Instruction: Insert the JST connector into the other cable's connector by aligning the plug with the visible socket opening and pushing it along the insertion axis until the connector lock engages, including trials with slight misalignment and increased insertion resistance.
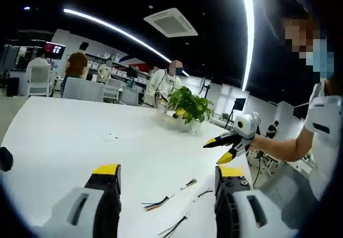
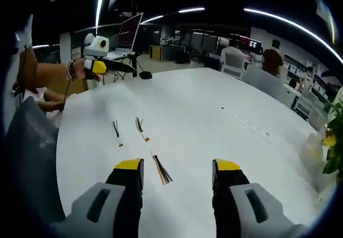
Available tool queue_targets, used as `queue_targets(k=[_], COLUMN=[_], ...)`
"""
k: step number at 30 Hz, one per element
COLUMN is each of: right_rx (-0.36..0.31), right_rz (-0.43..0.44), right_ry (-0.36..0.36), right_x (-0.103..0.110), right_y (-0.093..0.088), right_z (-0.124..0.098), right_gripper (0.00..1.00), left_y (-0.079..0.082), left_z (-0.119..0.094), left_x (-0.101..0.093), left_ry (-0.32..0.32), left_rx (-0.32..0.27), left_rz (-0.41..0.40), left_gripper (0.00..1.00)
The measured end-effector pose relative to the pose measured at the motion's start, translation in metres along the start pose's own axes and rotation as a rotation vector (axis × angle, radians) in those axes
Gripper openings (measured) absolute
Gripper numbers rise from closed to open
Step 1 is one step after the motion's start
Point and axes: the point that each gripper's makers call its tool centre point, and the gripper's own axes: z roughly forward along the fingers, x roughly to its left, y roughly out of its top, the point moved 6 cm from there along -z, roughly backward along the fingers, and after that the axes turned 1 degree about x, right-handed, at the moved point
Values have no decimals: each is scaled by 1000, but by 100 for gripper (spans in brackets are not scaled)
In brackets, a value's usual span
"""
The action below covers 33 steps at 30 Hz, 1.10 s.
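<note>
Both grippers are hovering with jaws spread, grasping nothing: the left gripper [image 1: 167,181] and right gripper [image 2: 178,168] above the white table [image 2: 214,114]. Three short cables [image 2: 161,171] are lying loose ahead of and between the right jaws, long axes running roughly away from them. Beyond, a potted plant [image 1: 188,106] is sitting in its white pot.

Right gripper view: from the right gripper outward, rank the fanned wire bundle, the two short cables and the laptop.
1. Fanned wire bundle, between the right gripper jaws.
2. Two short cables, farther out, left of centre; too close to each other to rank.
3. Laptop, beyond the table's far edge.
</note>
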Motion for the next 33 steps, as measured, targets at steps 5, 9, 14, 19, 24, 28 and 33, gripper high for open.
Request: queue_targets(k=[5,9,14,19,24,28,33], right_rx=[7,12,10,26,41,47,55], right_rz=[-38,-65,-93,-128,-151,-175,-190], right_ry=[29,51,85,108,136,175,200], right_x=[0,1,3,4,6,7,10], right_y=[0,1,2,1,-2,-5,-7], right_z=[10,16,22,32,42,50,55], right_gripper=[48,48,46,47,47,47,47], left_y=[-5,-10,-15,-19,-28,-37,-44], left_z=[5,9,16,25,34,40,48], left_x=[3,5,6,9,13,16,16], left_ry=[-9,-12,-28,-56,-75,-81,-107], left_rx=[32,55,78,77,117,171,184], left_rz=[24,49,88,110,150,198,264], left_gripper=[68,63,59,58,55,51,46])
